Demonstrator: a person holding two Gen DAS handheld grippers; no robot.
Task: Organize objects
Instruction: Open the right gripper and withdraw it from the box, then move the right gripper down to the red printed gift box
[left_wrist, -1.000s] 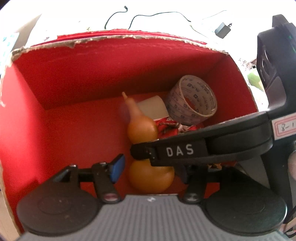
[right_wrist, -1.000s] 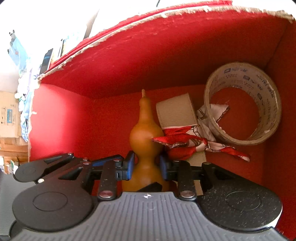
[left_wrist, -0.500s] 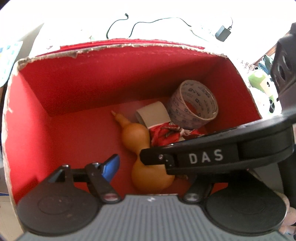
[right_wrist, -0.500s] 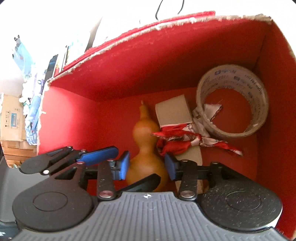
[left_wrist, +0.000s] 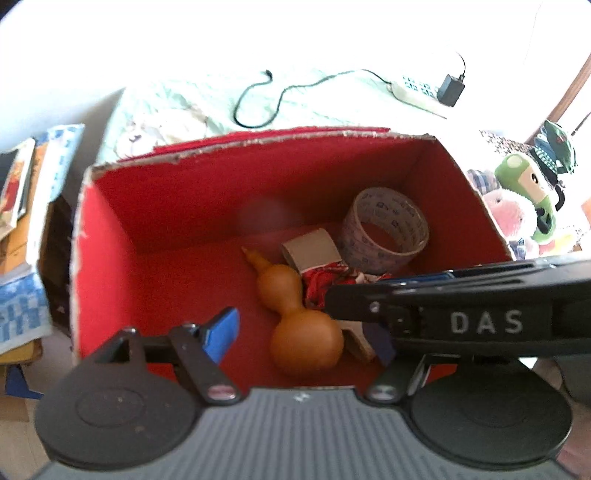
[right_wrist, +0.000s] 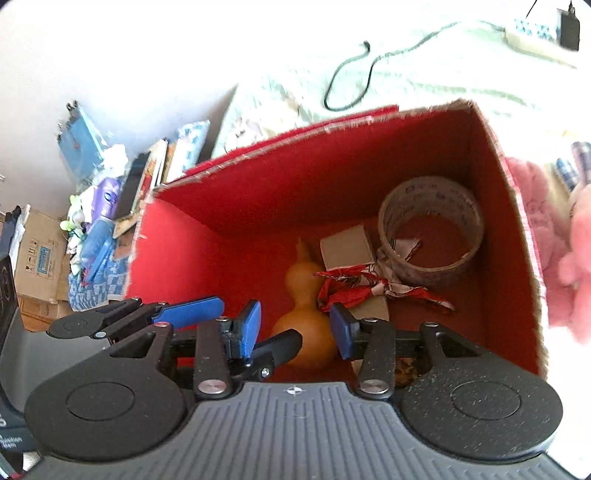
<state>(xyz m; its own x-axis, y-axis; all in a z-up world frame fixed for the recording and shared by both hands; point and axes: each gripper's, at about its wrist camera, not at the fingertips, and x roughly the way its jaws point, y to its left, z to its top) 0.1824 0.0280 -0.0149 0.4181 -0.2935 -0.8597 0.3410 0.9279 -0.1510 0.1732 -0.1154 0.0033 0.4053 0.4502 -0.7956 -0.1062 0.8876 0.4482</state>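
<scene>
A red box (left_wrist: 110, 229) (right_wrist: 173, 251) stands open under both grippers. On its floor lies a tan gourd (left_wrist: 299, 332) (right_wrist: 303, 332), neck pointing to the far wall. Beside it are a beige cardboard piece (left_wrist: 310, 249) (right_wrist: 345, 247), a red patterned cloth (left_wrist: 325, 280) (right_wrist: 354, 291) and a tape roll (left_wrist: 384, 229) (right_wrist: 430, 225). My right gripper (right_wrist: 295, 330) is open above the gourd, touching nothing. My left gripper (left_wrist: 301, 343) is open too; its right finger is hidden behind the right gripper's black body (left_wrist: 461, 306).
A black cable (left_wrist: 266, 99) and a power strip with a charger (left_wrist: 436, 92) lie on the pale cloth behind the box. Plush toys (left_wrist: 524, 195) (right_wrist: 554, 243) crowd its right side. Books and a cardboard carton (right_wrist: 40, 254) are stacked on the left.
The right gripper opened and let go of the gourd, which tipped over onto the box floor. Both grippers drew back up and out of the box.
</scene>
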